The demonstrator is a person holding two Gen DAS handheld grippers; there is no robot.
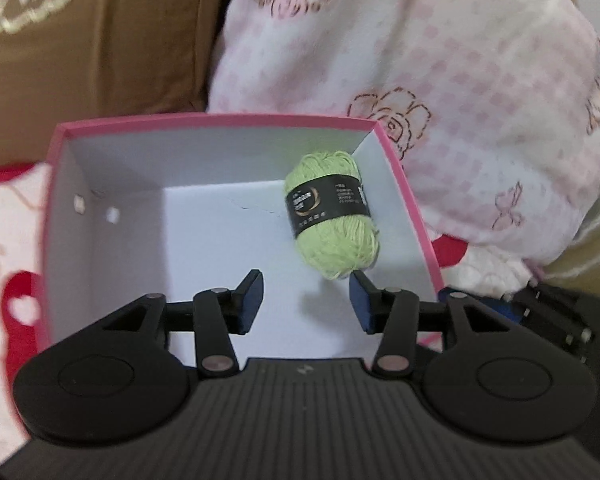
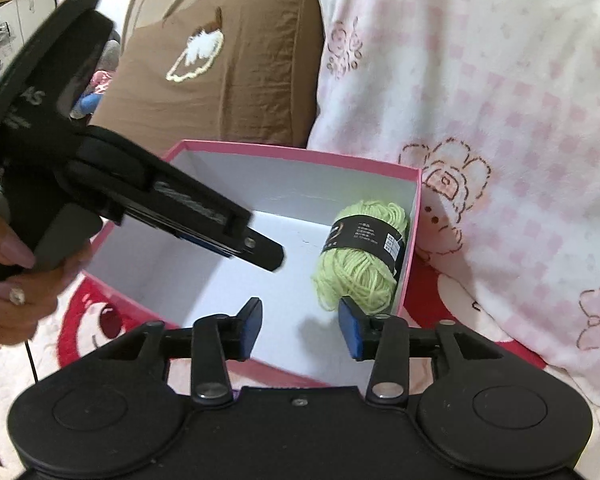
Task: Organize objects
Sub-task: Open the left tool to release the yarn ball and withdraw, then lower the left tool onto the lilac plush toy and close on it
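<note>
Two cameras on my grippers, both looking down into one pink box

My left wrist camera looks forward and down along my left gripper point(image 1: 306, 300), close above the near edge of the pink box point(image 1: 220, 120), squarely facing its far wall and the cushions behind. My right wrist camera rides my right gripper point(image 2: 300, 328), just as near, but faces the box point(image 2: 292, 152) across its near right corner, and catches my left gripper point(image 2: 272, 256) entering from the left. Both views share the box's white floor and the green yarn point(image 1: 332, 216) point(image 2: 360, 264) in its far right corner.
</note>
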